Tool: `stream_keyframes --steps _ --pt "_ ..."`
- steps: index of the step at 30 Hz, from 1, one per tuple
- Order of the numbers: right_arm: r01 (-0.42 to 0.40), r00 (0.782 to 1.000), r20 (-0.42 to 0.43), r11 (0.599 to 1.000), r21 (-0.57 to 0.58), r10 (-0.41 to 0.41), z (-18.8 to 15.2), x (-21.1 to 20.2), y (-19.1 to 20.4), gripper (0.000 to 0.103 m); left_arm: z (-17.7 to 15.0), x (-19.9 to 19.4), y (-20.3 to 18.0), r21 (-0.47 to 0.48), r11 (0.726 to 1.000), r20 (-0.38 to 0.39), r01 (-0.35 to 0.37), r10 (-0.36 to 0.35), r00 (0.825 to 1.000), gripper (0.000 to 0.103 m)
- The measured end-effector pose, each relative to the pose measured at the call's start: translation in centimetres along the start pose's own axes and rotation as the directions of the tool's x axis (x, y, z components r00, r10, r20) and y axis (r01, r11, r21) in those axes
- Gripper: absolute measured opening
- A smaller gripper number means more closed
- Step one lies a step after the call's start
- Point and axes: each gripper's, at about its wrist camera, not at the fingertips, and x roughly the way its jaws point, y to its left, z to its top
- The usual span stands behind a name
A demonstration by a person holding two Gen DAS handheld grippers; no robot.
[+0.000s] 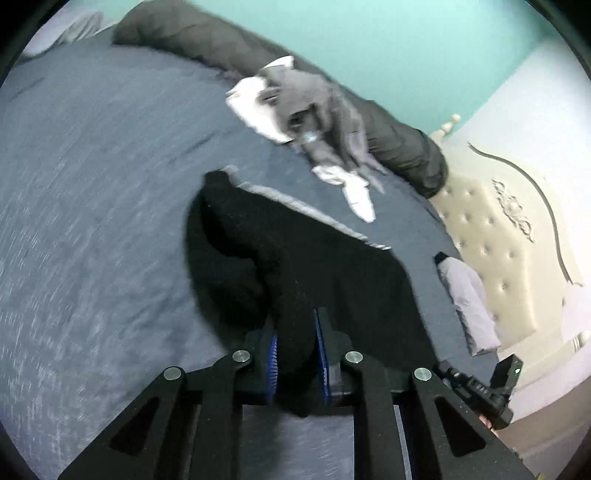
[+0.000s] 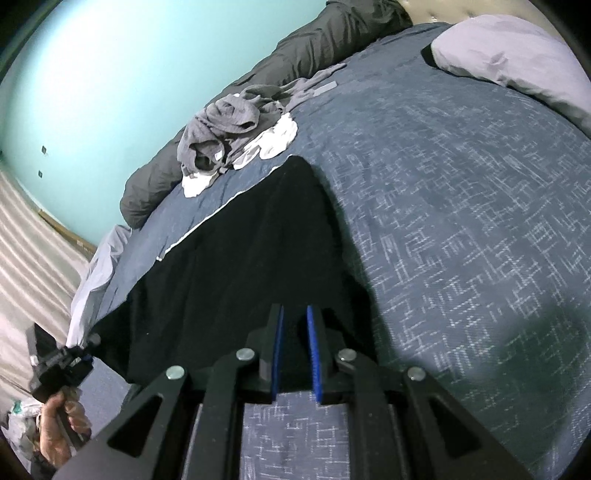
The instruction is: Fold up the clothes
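Two grippers clamped on black garment [image 2: 236,266], one at each near corner: left gripper [image 1: 295,354] pinching bunched cloth, right gripper [image 2: 293,350] on near edge. Garment spread over blue bedspread [image 2: 461,229], near edge lifted. Beyond: grey and white clothes pile [image 2: 236,129], dark duvet roll [image 1: 207,33], pillow [image 2: 509,51].
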Motion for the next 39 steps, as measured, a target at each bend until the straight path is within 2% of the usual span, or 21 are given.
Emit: stream_keyframes --steps 4,7,11,14,18,22,23,24,25,28,30,32,33,36,38,39 --pt "-0.012 1.0 0.015 1.0 0.016 0.012 0.3 -0.7 -0.8 0.012 1.4 1.2 -6.5 0.095 0.995 0.003 0.043 -0.044 0.999 0.017" --pt "-0.017 0.999 0.028 0.999 0.034 0.016 0.5 -1.4 -1.6 0.012 1.4 3.0 -12.1 0.166 0.981 -0.019 0.102 -0.1 0.995 0.017" --pt "-0.018 0.999 0.036 0.998 0.053 0.016 0.7 -2.1 -2.5 0.012 -0.8 7.4 -18.9 0.251 0.951 -0.105 0.181 -0.159 0.982 0.017" --pt "-0.023 0.999 0.039 0.998 0.066 0.021 0.8 -2.5 -3.1 0.012 -4.2 11.9 -21.9 0.282 0.936 -0.202 0.211 -0.157 0.967 0.017" --pt "-0.028 0.999 0.035 0.996 0.083 0.026 1.0 -2.7 -3.6 0.012 -8.3 17.2 -21.4 0.262 0.946 -0.332 0.193 -0.1 0.938 0.018" --pt "-0.044 0.999 0.022 0.996 0.083 0.042 1.0 -2.5 -3.5 0.012 -9.3 17.8 -20.5 0.233 0.955 -0.357 0.184 -0.092 0.929 0.02" --pt "-0.05 0.999 0.02 0.995 0.083 0.048 1.0 -2.4 -3.4 0.012 -9.0 17.1 -20.6 0.24 0.953 -0.348 0.184 -0.092 0.933 0.021" --pt "-0.056 0.998 0.019 0.995 0.083 0.055 1.1 -2.3 -3.3 0.012 -8.7 16.4 -20.6 0.248 0.951 -0.339 0.183 -0.092 0.936 0.026" --pt "-0.064 0.998 0.018 0.994 0.086 0.062 1.1 -2.2 -3.3 0.012 -8.4 15.8 -20.6 0.255 0.949 -0.329 0.183 -0.093 0.94 0.035" --pt "-0.078 0.997 0.017 0.992 0.095 0.077 1.1 -2.0 -3.1 0.012 -6.9 13.3 -20.0 0.281 0.947 -0.277 0.159 -0.079 0.958 0.047" --pt "-0.092 0.996 0.022 0.99 0.103 0.09 1.1 -2.0 -3.0 0.014 -6.2 11.9 -19.2 0.302 0.945 -0.246 0.125 -0.05 0.968 0.047" --pt "-0.109 0.994 0.027 0.988 0.114 0.106 1.2 -2.0 -2.9 0.028 -5.8 11.0 -18.1 0.326 0.943 -0.22 0.072 0.002 0.975 0.047" --pt "-0.12 0.993 0.031 0.985 0.12 0.117 1.2 -2.0 -2.9 0.031 -5.7 10.7 -17.2 0.341 0.939 -0.209 0.034 0.041 0.977 0.047" --pt "-0.157 0.988 0.033 0.978 0.136 0.153 1.4 -1.8 -2.5 0.035 -6.2 11.2 -15.6 0.367 0.929 -0.202 -0.035 0.117 0.972 0.047" --pt "-0.175 0.985 0.026 0.974 0.142 0.173 1.6 -1.5 -2.1 0.045 -6.6 12.0 -15.1 0.371 0.928 -0.21 -0.048 0.134 0.969 0.047" --pt "-0.187 0.982 0.022 0.972 0.143 0.186 1.7 -1.4 -1.8 0.046 -7.0 12.3 -14.7 0.368 0.928 -0.218 -0.051 0.14 0.966 0.047"
